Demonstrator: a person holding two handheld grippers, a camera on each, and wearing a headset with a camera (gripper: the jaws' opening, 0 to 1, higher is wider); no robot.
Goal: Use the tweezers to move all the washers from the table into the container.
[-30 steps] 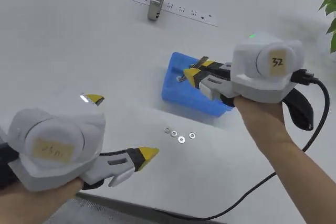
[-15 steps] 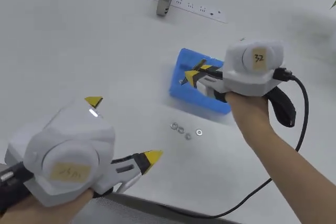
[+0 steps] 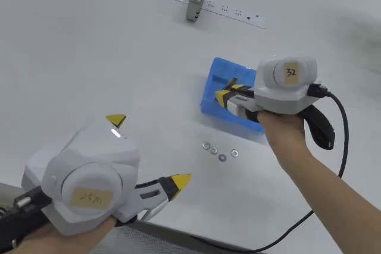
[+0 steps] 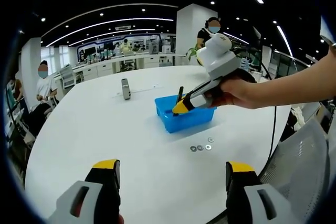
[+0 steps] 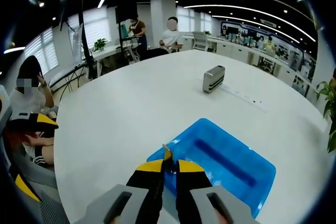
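Right gripper (image 3: pixel 224 96) pinched narrow on tweezers (image 3: pixel 231 82), tips over blue container (image 3: pixel 208 90), likely for drop-off; load in tips too small to tell. Four washers (image 3: pixel 220 151) on table (image 3: pixel 89 57) just beside container. Left gripper (image 4: pixel 172 167) wide, empty, held clear.

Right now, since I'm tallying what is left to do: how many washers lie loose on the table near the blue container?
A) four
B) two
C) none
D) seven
A: four washers lie in a short row on the white table, just in front of the blue container and apart from it.
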